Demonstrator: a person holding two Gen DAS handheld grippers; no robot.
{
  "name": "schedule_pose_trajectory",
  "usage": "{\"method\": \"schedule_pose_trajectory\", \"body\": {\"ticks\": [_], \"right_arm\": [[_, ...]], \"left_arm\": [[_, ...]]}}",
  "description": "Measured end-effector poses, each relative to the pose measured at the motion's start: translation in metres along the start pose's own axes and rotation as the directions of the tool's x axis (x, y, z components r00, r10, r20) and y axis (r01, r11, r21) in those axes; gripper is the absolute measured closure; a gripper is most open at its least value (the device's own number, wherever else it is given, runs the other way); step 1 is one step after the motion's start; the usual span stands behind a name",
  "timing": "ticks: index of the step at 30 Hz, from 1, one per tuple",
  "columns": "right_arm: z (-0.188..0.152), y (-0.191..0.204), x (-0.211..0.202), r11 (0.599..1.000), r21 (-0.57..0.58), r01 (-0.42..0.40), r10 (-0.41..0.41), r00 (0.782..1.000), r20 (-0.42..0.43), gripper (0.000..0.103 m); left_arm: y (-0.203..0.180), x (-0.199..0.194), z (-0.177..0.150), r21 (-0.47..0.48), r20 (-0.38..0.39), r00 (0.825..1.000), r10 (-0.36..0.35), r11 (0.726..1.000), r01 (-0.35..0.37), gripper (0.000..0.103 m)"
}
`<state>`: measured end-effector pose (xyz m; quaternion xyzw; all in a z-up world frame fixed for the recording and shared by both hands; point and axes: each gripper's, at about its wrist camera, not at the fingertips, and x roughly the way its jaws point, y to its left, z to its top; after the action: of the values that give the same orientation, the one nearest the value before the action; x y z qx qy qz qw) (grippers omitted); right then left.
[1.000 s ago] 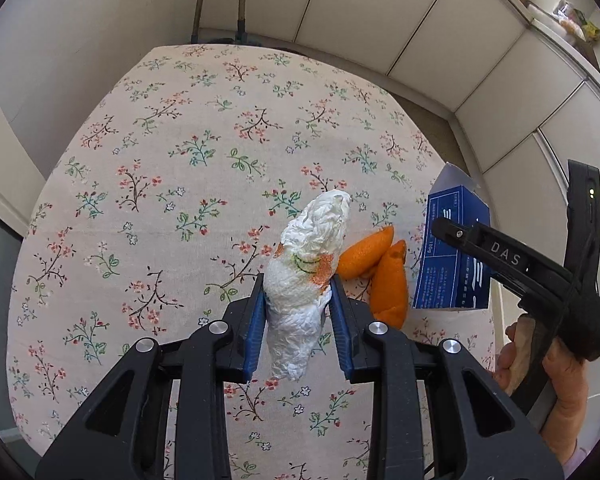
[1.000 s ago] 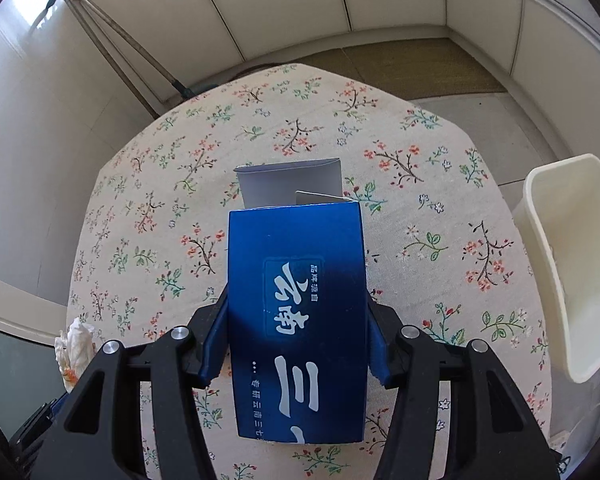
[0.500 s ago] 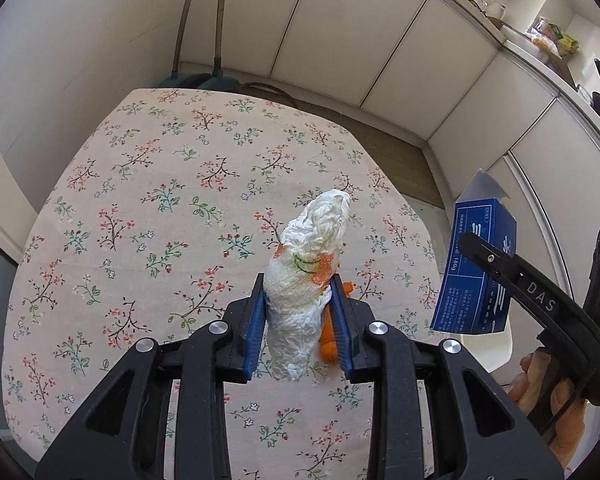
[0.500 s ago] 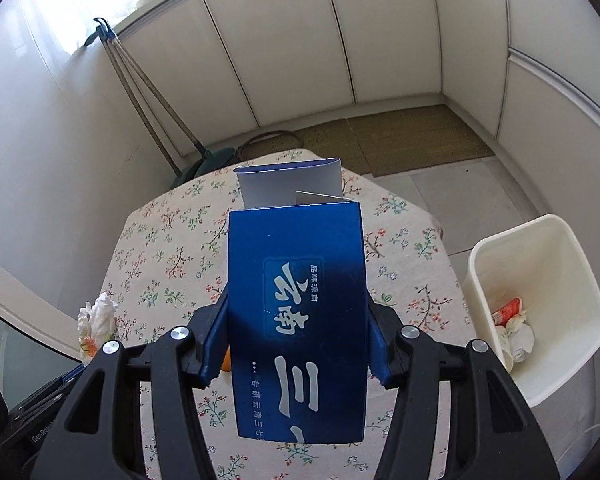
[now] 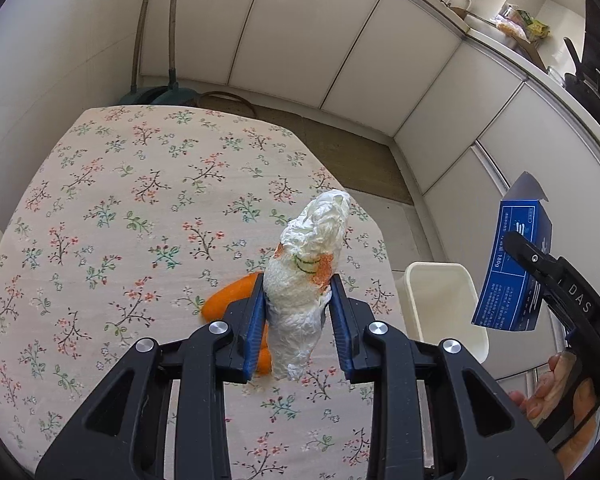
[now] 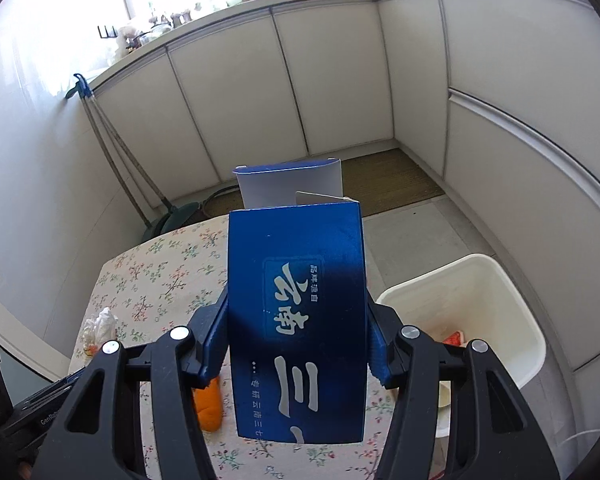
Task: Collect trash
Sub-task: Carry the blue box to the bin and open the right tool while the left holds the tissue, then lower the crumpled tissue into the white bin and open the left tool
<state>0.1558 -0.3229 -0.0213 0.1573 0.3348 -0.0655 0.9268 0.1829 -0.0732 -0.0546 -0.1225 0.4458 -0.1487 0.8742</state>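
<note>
My left gripper (image 5: 298, 320) is shut on a crumpled white tissue wad (image 5: 308, 272) with orange stains, held above the floral table (image 5: 120, 208). My right gripper (image 6: 296, 332) is shut on an open blue carton (image 6: 296, 312) with white lettering, held high beside the table; the carton also shows in the left wrist view (image 5: 514, 268). Orange peel pieces (image 5: 230, 296) lie on the table under the tissue, also in the right wrist view (image 6: 208, 404). A white trash bin (image 6: 496, 316) stands on the floor right of the table and holds some trash.
White cabinets (image 6: 332, 80) line the back and right walls. A broom and dustpan (image 5: 168, 88) lean in the far corner. A brown mat (image 6: 392, 180) lies on the floor. The bin also shows past the table's right edge in the left wrist view (image 5: 440, 304).
Both grippers have risen and tilted up with their loads still held. The table has dropped lower in both views and the bin and cabinets have come into sight.
</note>
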Motion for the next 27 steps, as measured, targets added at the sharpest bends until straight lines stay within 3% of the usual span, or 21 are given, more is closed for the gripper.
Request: {"method": "schedule_pose_trajectory", "body": {"ticks": [5, 11, 15, 16, 17, 19, 27], "right_arm": [[0.011, -0.043, -0.009, 0.995, 0.038, 0.096, -0.098, 0.993, 0.062, 0.048], [0.024, -0.098, -0.013, 0.966, 0.103, 0.236, -0.248, 0.961, 0.126, 0.047], [0.026, -0.122, -0.013, 0.953, 0.135, 0.272, -0.289, 0.949, 0.129, 0.046], [0.026, -0.126, -0.014, 0.948, 0.140, 0.285, -0.303, 0.943, 0.134, 0.044], [0.026, -0.130, -0.014, 0.943, 0.144, 0.301, -0.320, 0.937, 0.137, 0.032], [0.026, -0.139, -0.016, 0.933, 0.151, 0.327, -0.347, 0.928, 0.136, 0.019], [0.025, -0.179, -0.037, 0.895, 0.207, 0.395, -0.427, 0.894, 0.139, 0.010]], "left_arm": [[-0.029, 0.011, -0.004, 0.037, -0.001, 1.000, -0.023, 0.999, 0.023, 0.074], [-0.063, 0.028, -0.008, 0.070, -0.012, 0.999, -0.051, 0.996, 0.052, 0.074], [-0.088, 0.038, -0.011, 0.093, -0.018, 0.997, -0.074, 0.993, 0.075, 0.074], [-0.093, 0.041, -0.012, 0.099, -0.020, 0.997, -0.080, 0.992, 0.082, 0.074], [-0.098, 0.043, -0.014, 0.102, -0.022, 0.996, -0.086, 0.991, 0.088, 0.074], [-0.110, 0.047, -0.015, 0.109, -0.027, 0.994, -0.103, 0.988, 0.105, 0.074], [-0.157, 0.062, -0.018, 0.164, -0.043, 0.988, -0.150, 0.974, 0.155, 0.074]]}}
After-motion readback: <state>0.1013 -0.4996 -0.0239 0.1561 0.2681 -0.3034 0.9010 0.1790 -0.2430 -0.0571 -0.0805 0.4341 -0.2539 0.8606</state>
